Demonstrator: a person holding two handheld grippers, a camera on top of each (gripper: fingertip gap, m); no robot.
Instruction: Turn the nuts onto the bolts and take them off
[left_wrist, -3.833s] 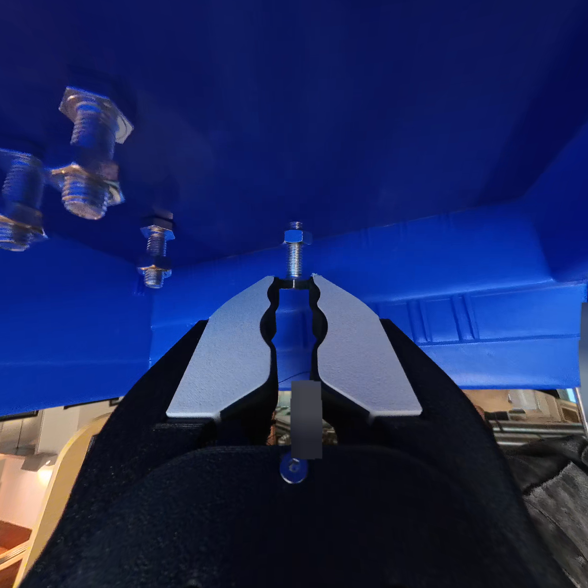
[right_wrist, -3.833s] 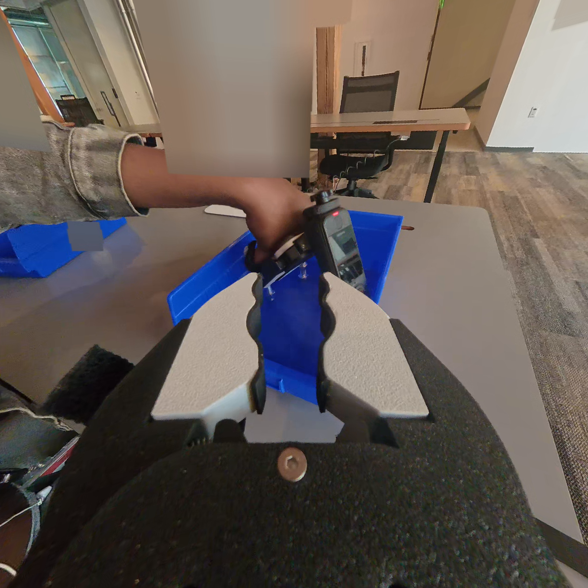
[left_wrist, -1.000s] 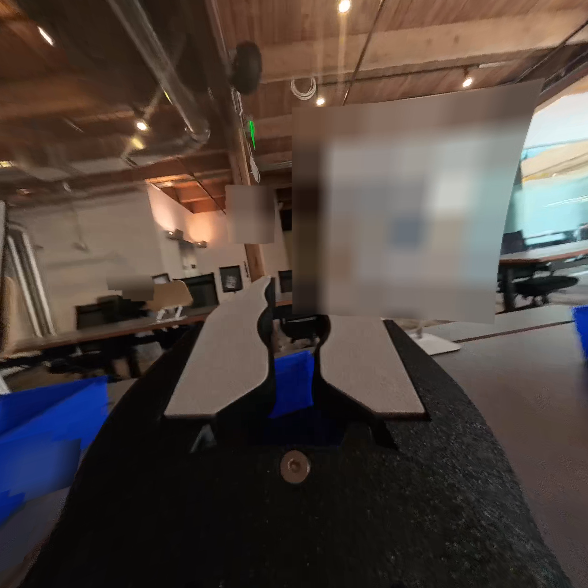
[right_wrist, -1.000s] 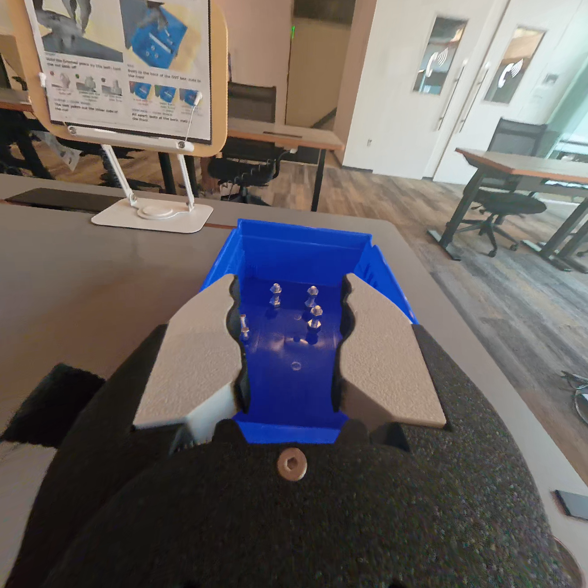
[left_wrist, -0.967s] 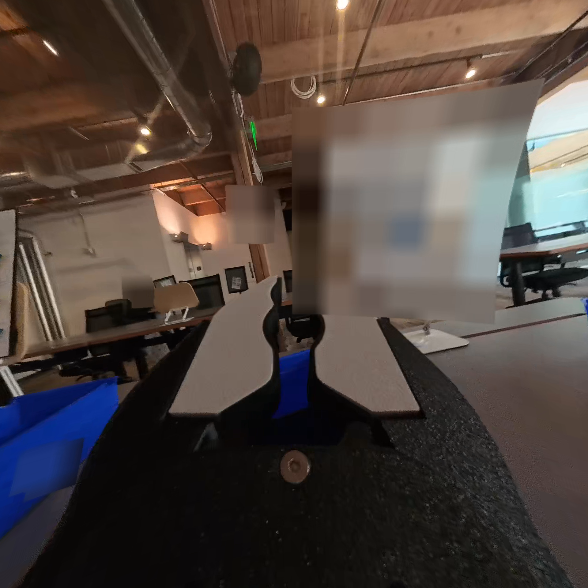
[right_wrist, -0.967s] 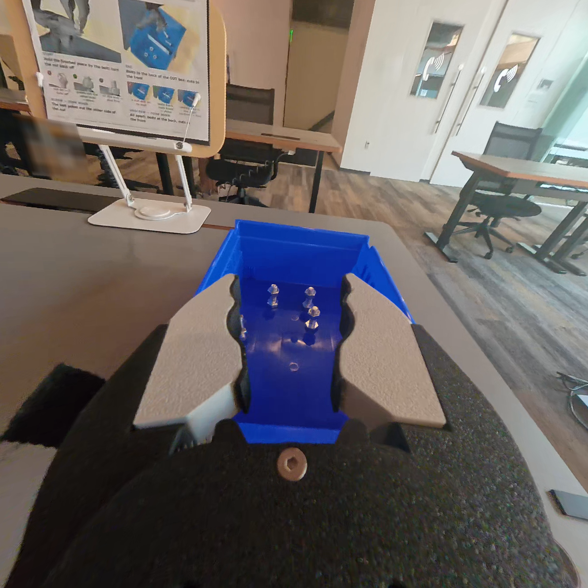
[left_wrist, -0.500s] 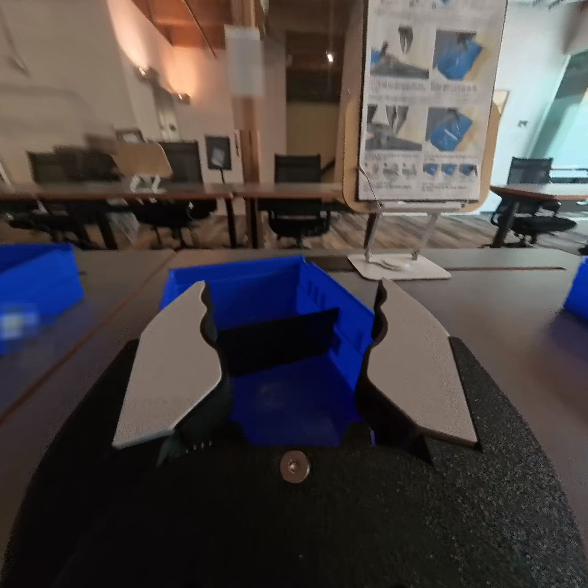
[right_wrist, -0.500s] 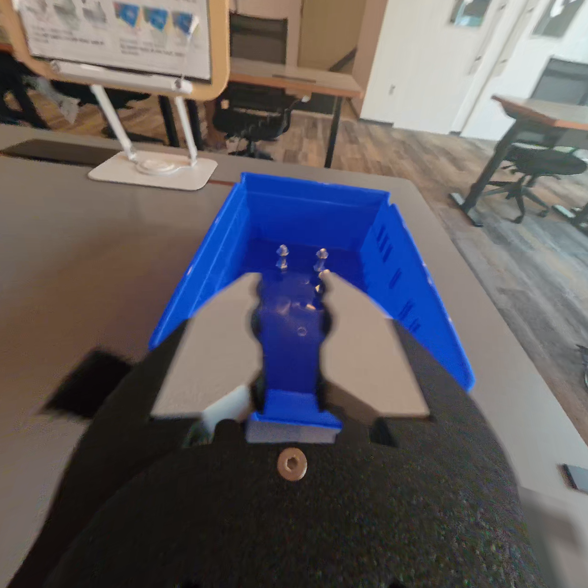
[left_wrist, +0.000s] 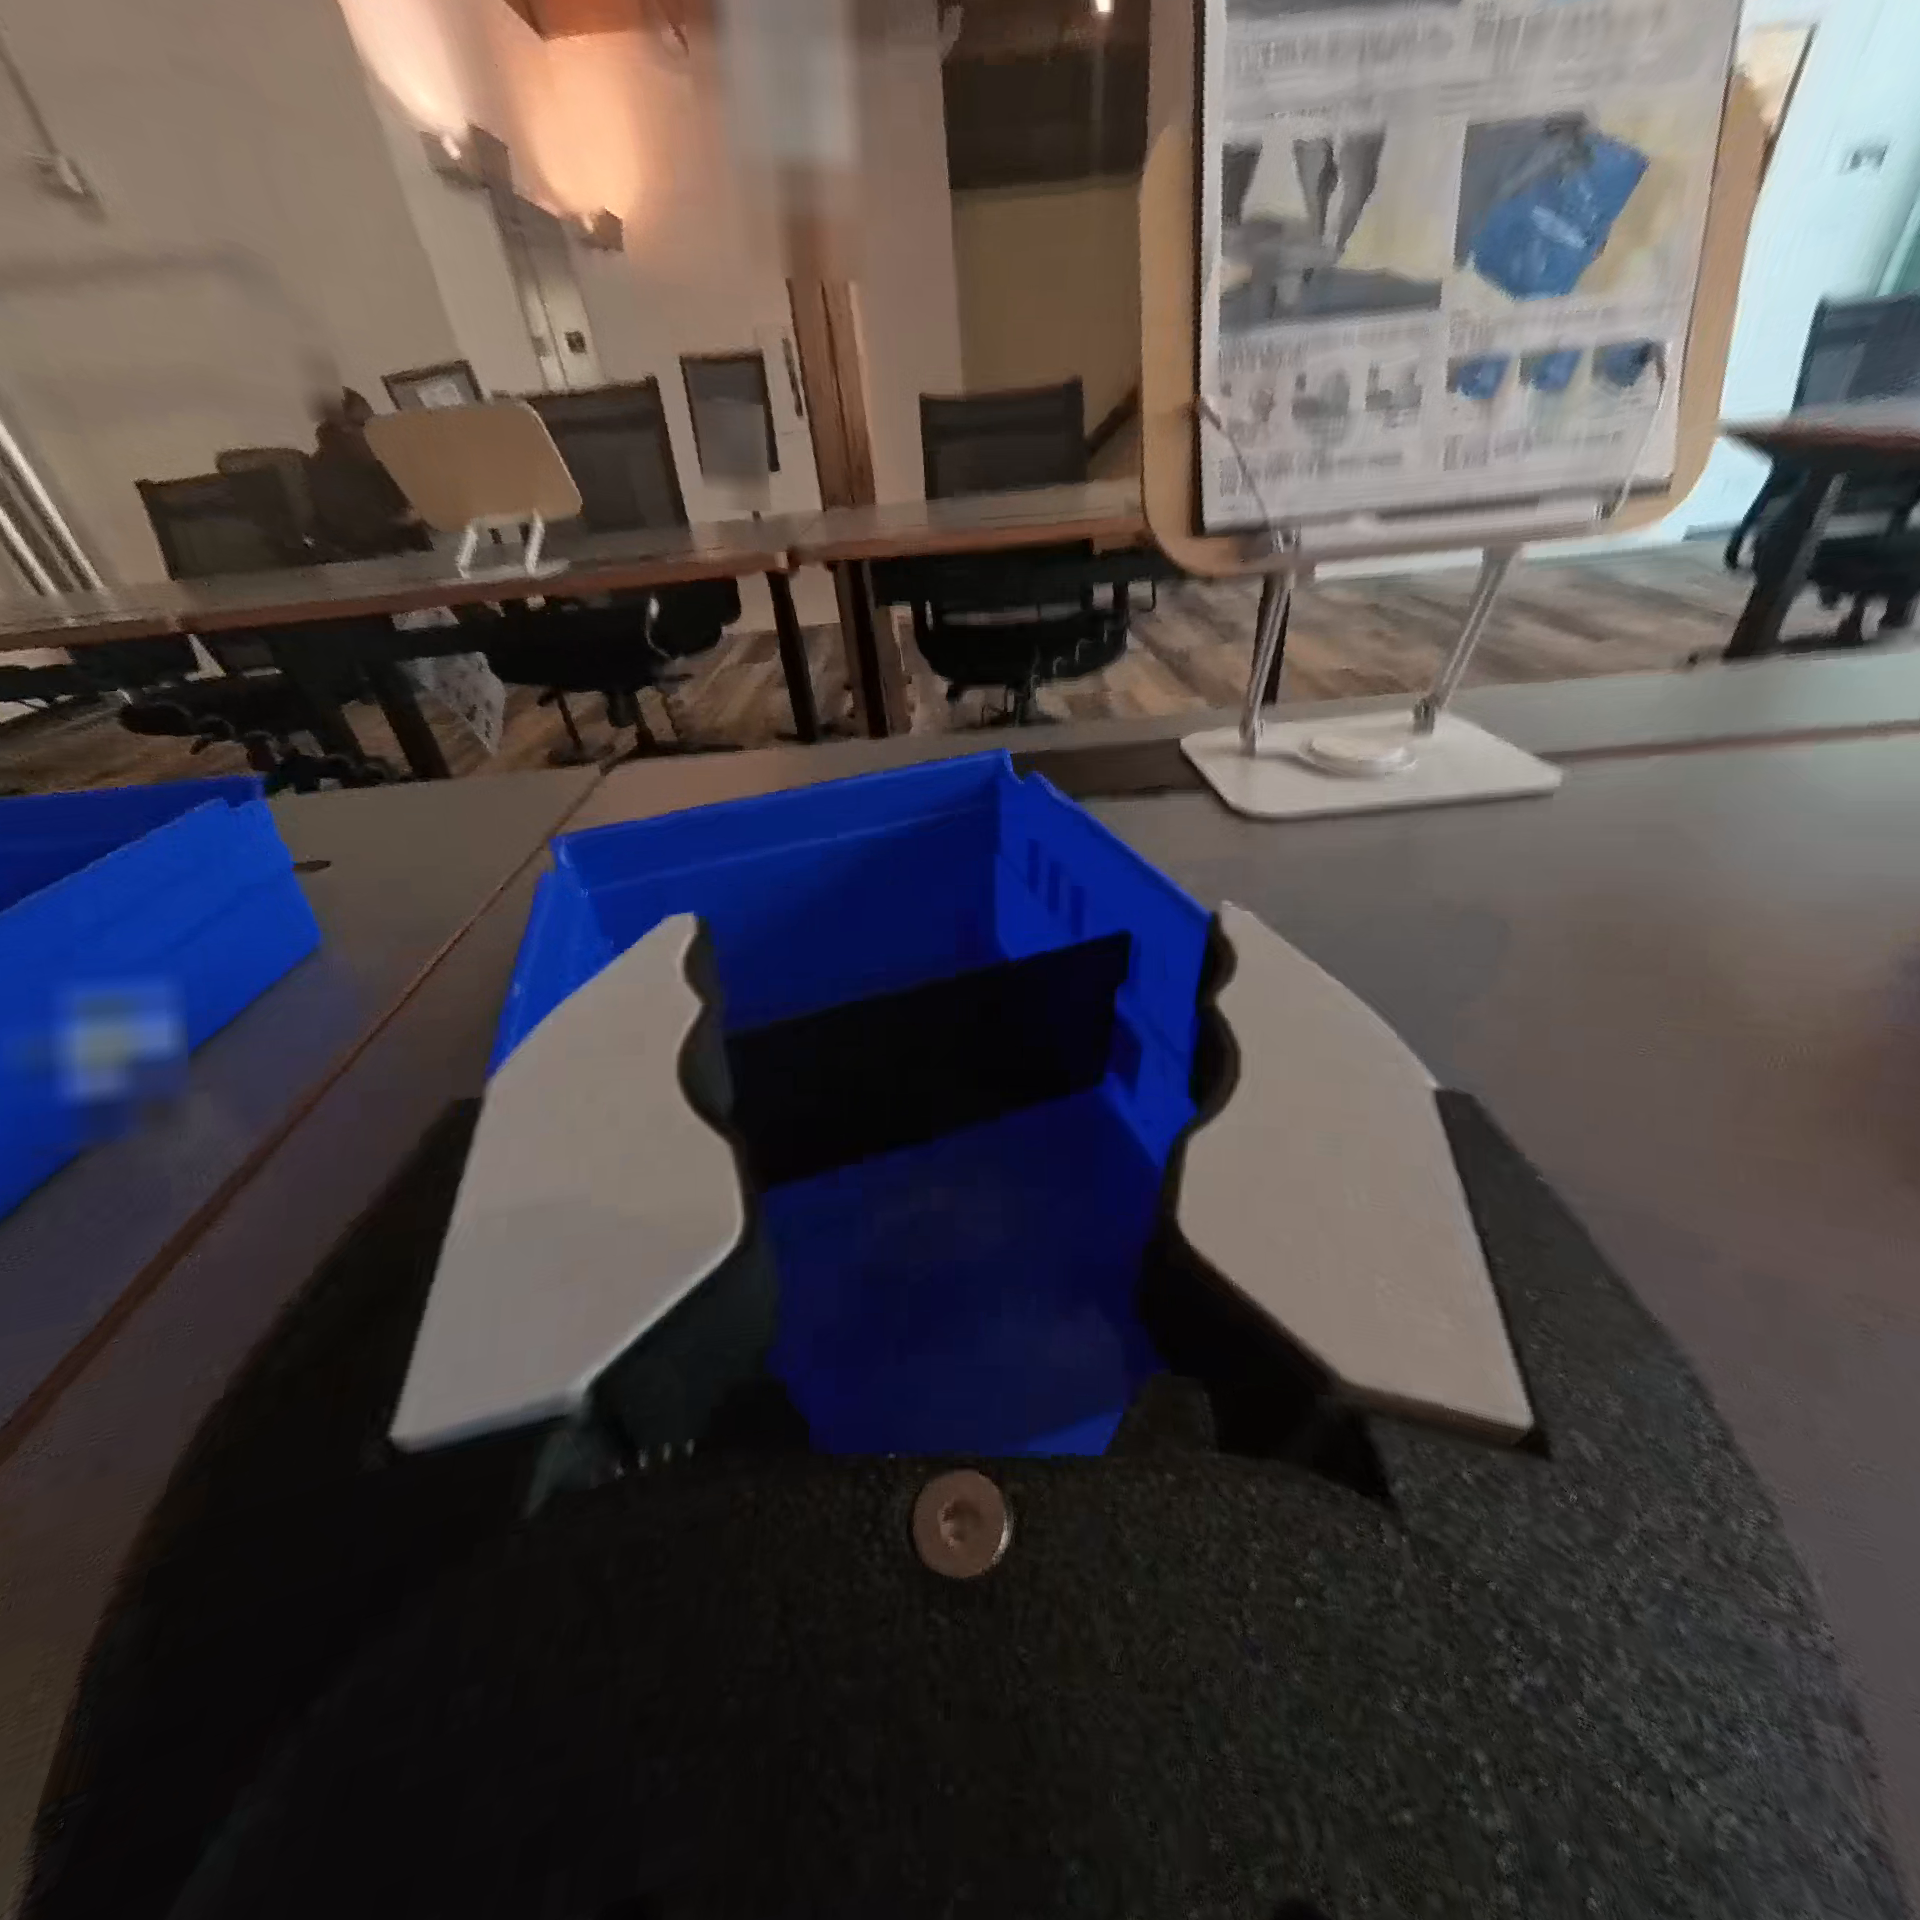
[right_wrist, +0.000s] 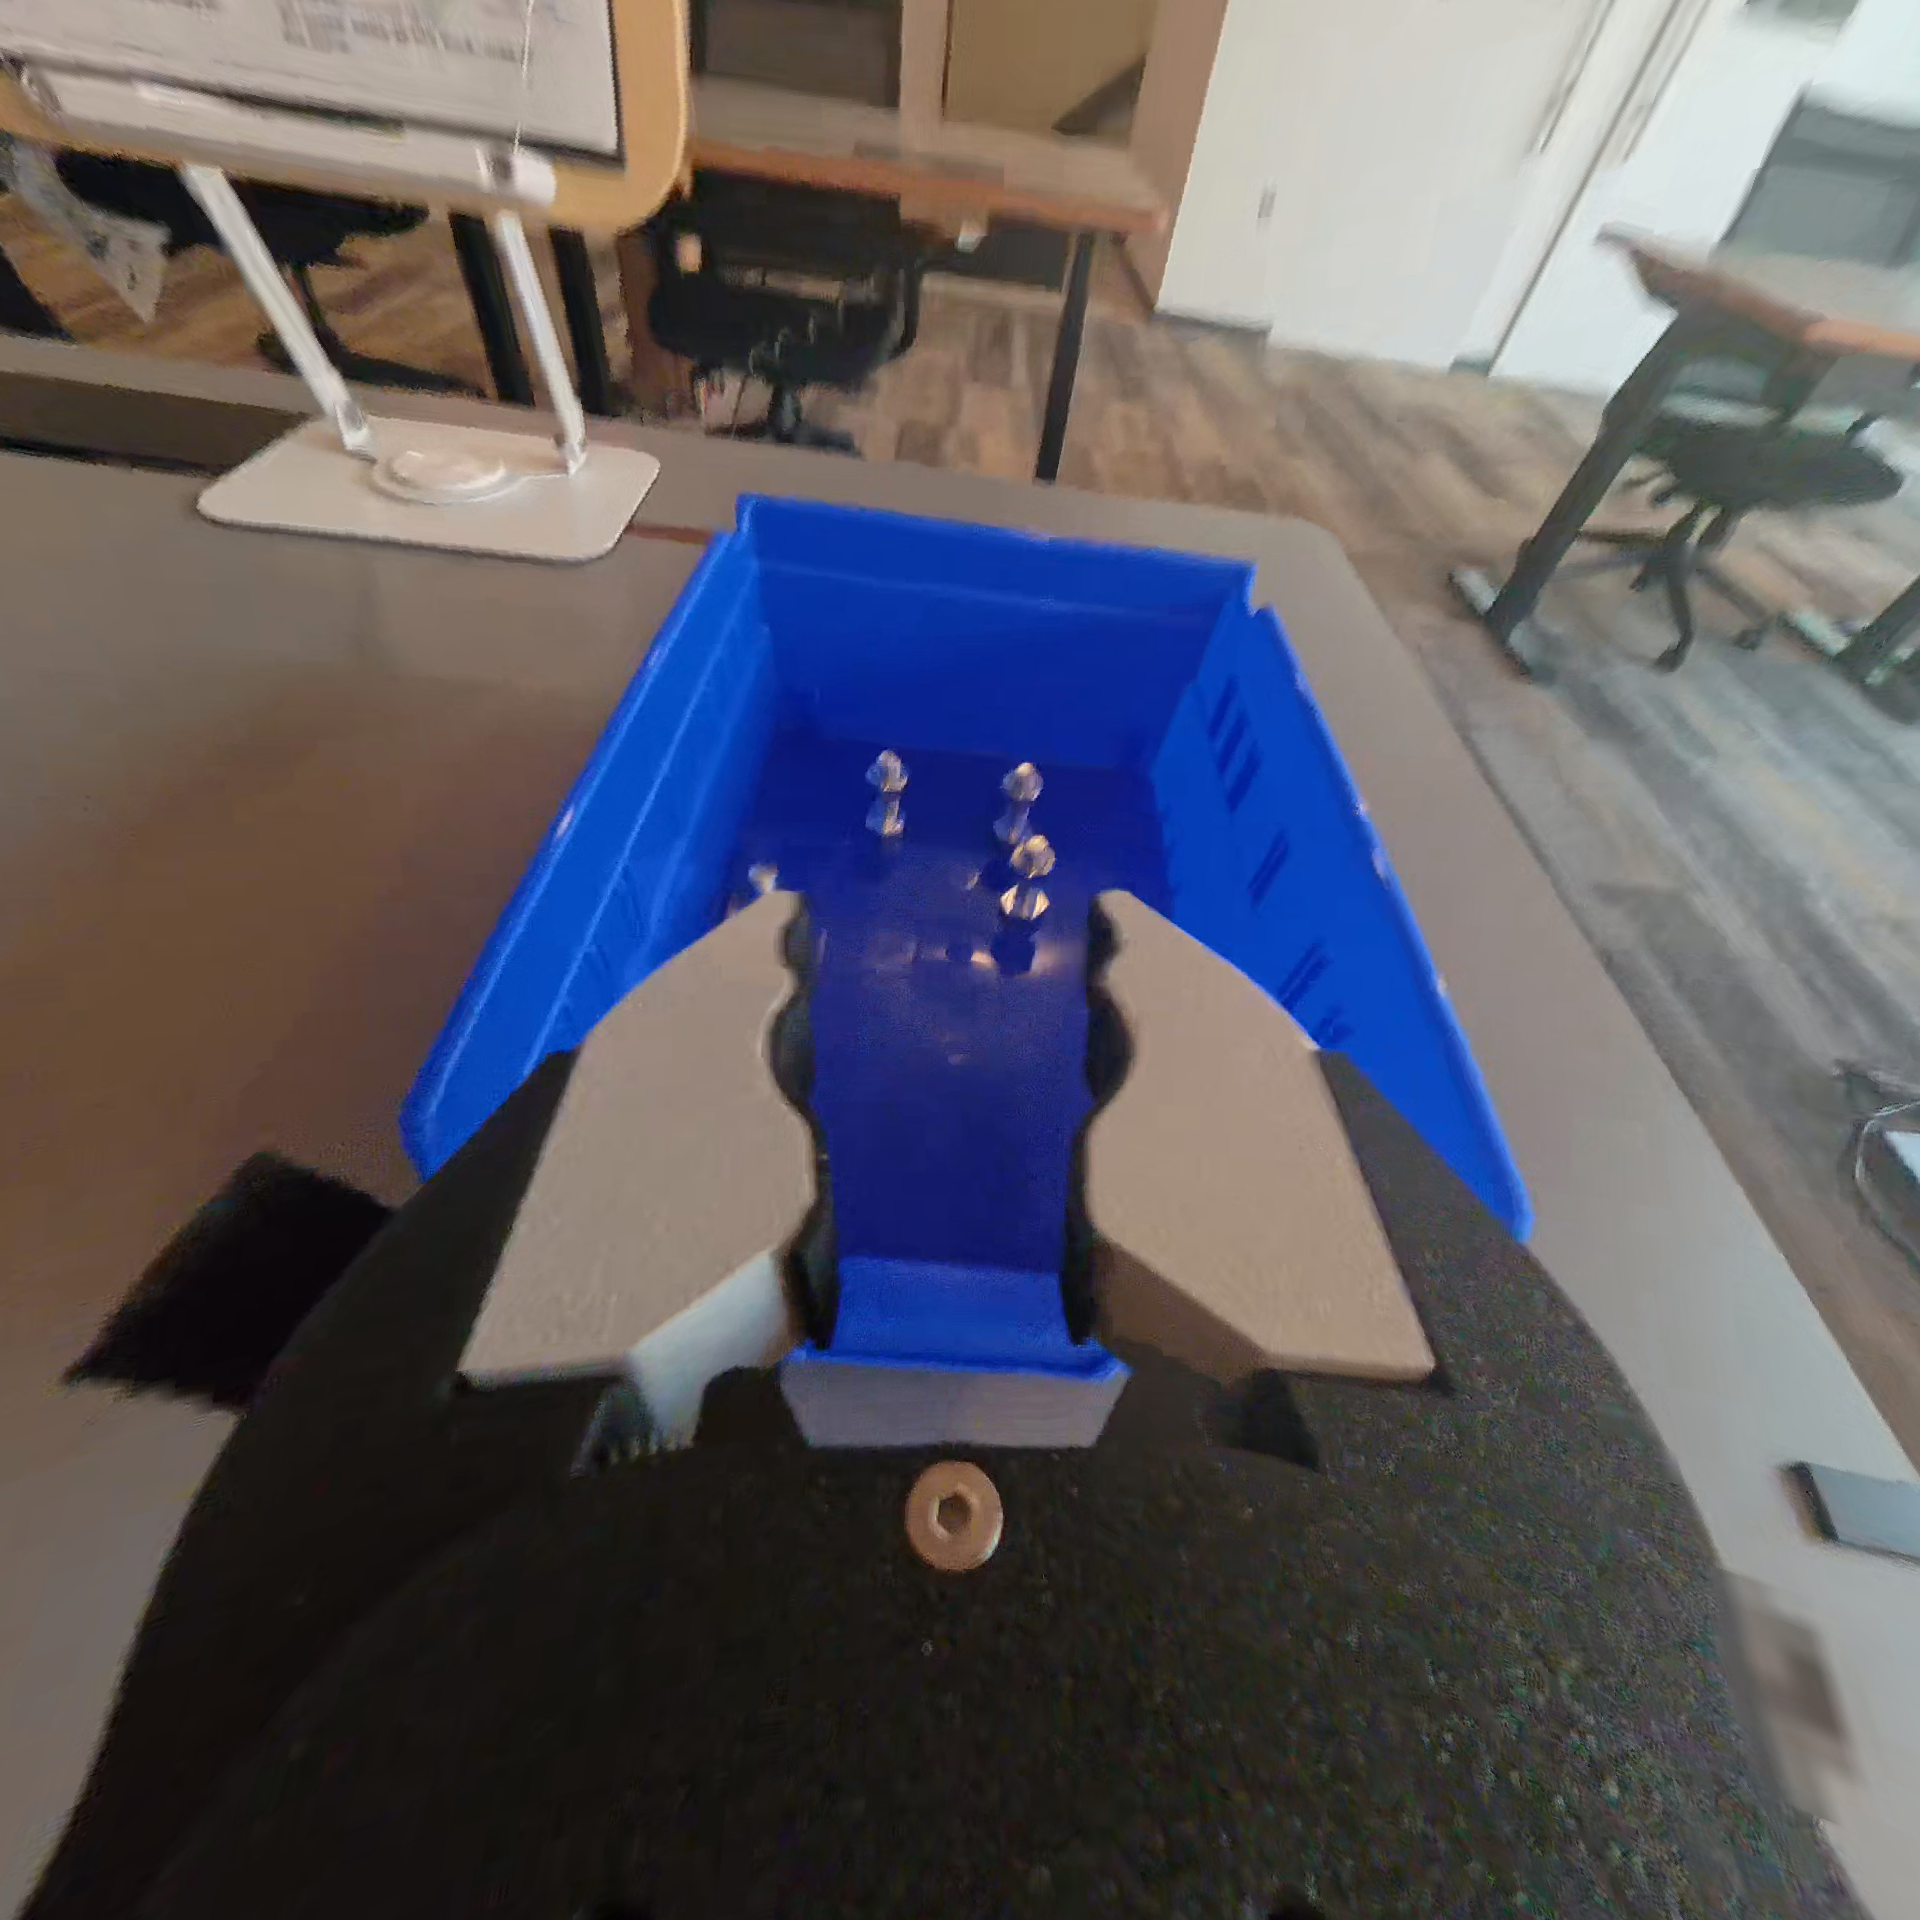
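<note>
In the right wrist view a blue bin (right_wrist: 665, 790) stands on the grey table. Several silver bolts (right_wrist: 1023, 800) stand upright on its floor, some with nuts on top. My right gripper (right_wrist: 945, 925) is open and empty, hovering over the bin's near half, short of the bolts. In the left wrist view another blue bin (left_wrist: 644, 873) with a black divider (left_wrist: 925, 1049) lies ahead. I see no nuts or bolts in it. My left gripper (left_wrist: 951, 935) is open and empty above its near end.
A white stand (left_wrist: 1371, 769) holding an instruction sheet (left_wrist: 1444, 260) sits at the table's far edge, also in the right wrist view (right_wrist: 436, 488). A third blue bin (left_wrist: 135, 935) lies far left. A dark phone (right_wrist: 1860, 1517) lies at right. Desks and chairs stand beyond. The gap from one gripper's tips to the other's is roughly 60 cm. Between my right fingertips and the dark phone (right_wrist: 1860, 1517) there is roughly 30 cm.
My left gripper tilted down from the ceiling to the divided bin and opened wide. My right gripper narrowed half a second ago, has reopened, and moved in over its bin.
</note>
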